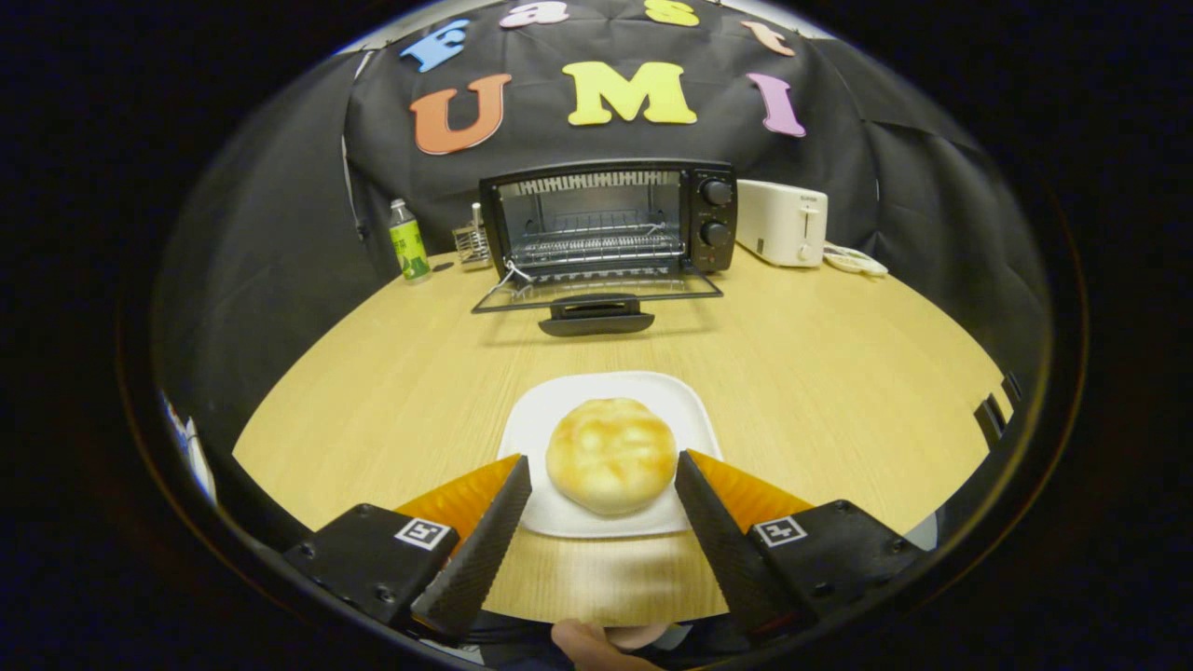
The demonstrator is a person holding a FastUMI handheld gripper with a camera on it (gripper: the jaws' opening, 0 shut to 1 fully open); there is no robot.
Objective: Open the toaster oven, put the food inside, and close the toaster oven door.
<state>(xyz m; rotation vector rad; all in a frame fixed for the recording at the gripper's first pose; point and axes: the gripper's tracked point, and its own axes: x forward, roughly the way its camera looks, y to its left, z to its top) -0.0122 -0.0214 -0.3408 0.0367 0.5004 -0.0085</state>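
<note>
A round golden bun (pixel 610 454) lies on a white plate (pixel 559 410) on the wooden table. My gripper (pixel 604 471) is open, its two black fingers (pixel 485 540) standing on either side of the bun without touching it. Beyond the plate, the black toaster oven (pixel 610 219) sits at the back of the table. Its glass door (pixel 596 294) is folded down flat toward me, handle at the front, and the wire rack inside is bare.
A white toaster (pixel 781 224) stands right of the oven, with a small white dish (pixel 853 261) beside it. Left of the oven are a green-labelled bottle (pixel 407 242) and a small wire holder (pixel 473 244). Bare table (pixel 820 373) lies between plate and oven door.
</note>
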